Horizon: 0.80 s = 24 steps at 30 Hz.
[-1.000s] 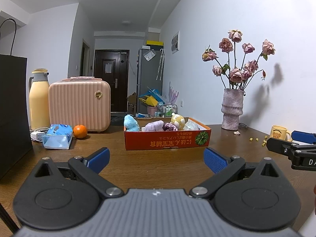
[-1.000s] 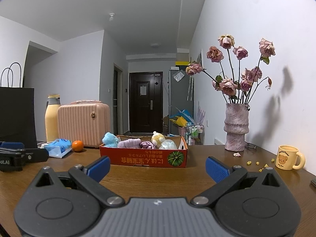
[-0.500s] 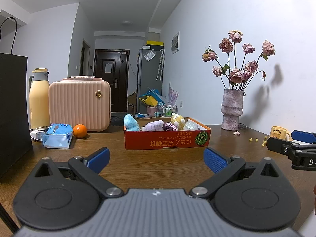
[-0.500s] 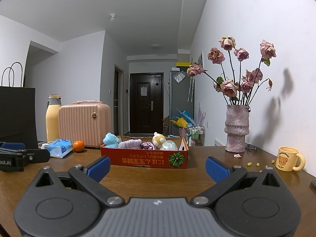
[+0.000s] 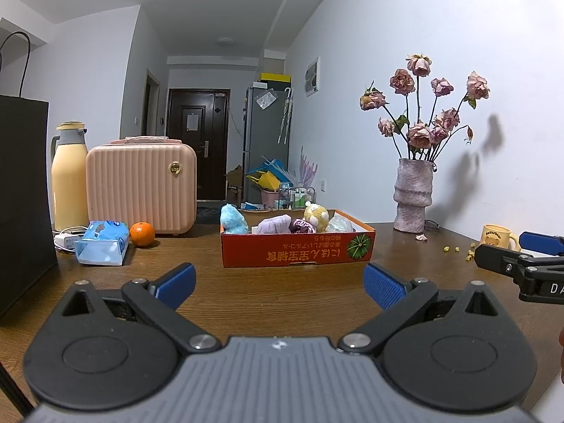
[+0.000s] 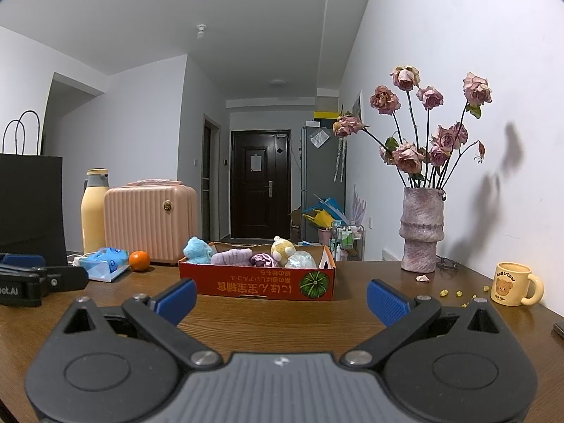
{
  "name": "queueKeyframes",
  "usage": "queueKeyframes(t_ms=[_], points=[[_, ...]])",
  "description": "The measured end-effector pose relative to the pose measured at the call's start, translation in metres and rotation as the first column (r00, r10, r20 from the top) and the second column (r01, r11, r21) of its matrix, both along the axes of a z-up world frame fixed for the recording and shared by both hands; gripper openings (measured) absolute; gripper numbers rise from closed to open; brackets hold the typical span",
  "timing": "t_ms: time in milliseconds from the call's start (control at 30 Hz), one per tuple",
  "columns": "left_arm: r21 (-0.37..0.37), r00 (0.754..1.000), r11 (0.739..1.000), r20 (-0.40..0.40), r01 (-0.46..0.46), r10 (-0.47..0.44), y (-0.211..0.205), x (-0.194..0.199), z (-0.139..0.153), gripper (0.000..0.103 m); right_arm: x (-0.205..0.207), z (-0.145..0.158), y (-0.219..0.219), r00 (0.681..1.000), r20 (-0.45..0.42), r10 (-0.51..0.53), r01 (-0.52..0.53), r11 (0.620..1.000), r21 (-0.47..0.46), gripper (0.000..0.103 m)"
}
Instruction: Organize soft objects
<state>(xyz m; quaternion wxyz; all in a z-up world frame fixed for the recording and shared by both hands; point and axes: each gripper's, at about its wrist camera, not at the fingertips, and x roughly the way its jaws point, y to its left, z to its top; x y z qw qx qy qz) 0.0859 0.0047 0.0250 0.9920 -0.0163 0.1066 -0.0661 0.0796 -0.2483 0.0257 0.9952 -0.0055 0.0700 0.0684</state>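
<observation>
A red cardboard box stands on the wooden table. It holds several soft toys: a blue plush, a lilac one, a purple one, a yellow one and a pale one. My left gripper is open and empty, short of the box. My right gripper is open and empty, also short of the box. Each gripper's tip shows at the edge of the other's view.
A pink case, a yellow flask, an orange, a blue tissue pack and a black bag stand at the left. A vase of roses, a bear mug and crumbs are at the right.
The right wrist view has shifted slightly; the box sits a little further right in it. The left gripper has not moved. Both stay open.
</observation>
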Motion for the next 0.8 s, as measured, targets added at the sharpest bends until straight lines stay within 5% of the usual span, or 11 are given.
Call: queueKeyframes(t_ms=[800], points=[[0.0,1.0,1.0,0.005,0.006,-0.006,-0.0001,0.0003,0.0017,0.103,0.0022,0.0015,-0.0002,1.0,-0.008,-0.003,0.003,1.0,-0.004,0.103]])
